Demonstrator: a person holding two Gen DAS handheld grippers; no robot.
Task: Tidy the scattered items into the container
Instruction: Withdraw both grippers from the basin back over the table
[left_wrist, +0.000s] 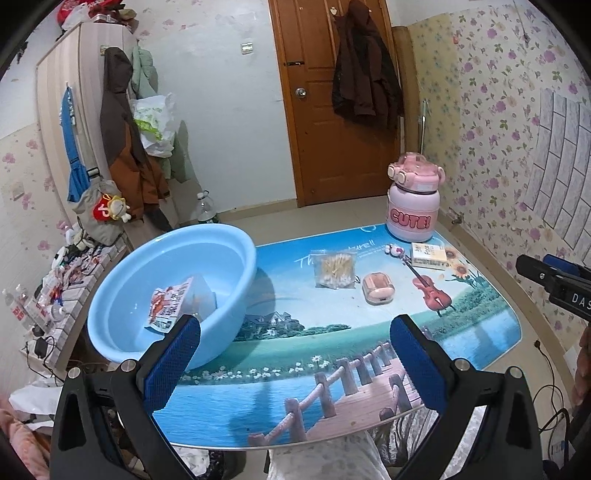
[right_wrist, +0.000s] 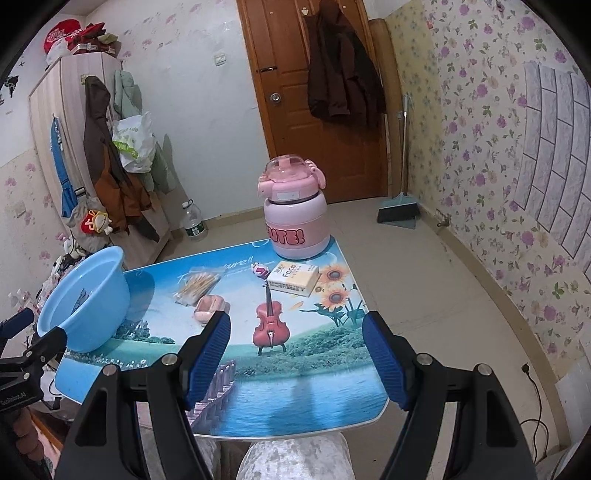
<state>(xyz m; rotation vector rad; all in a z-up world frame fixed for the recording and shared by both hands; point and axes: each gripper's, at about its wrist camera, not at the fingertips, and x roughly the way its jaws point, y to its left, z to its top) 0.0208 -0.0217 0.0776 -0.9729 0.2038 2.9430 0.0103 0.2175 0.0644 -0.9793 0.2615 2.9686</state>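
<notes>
A light blue basin (left_wrist: 173, 288) stands on the table's left side and holds a red-and-white snack packet (left_wrist: 168, 304); it also shows in the right wrist view (right_wrist: 88, 299). On the table lie a bag of cotton swabs (left_wrist: 334, 271) (right_wrist: 197, 284), a small pink case (left_wrist: 378, 290) (right_wrist: 208, 308), a tissue pack (left_wrist: 430, 254) (right_wrist: 293, 277) and a small pink charm (left_wrist: 395, 251) (right_wrist: 260, 271). My left gripper (left_wrist: 295, 363) is open and empty above the table's near edge, right of the basin. My right gripper (right_wrist: 297, 356) is open and empty above the near right part.
A large pink "CUTE!" bottle (left_wrist: 413, 199) (right_wrist: 295, 214) stands at the table's far right corner. The table (left_wrist: 314, 376) bears a landscape print with a violin picture. A wardrobe with hanging coats (left_wrist: 122, 147) is at the left, a door (left_wrist: 332, 99) behind.
</notes>
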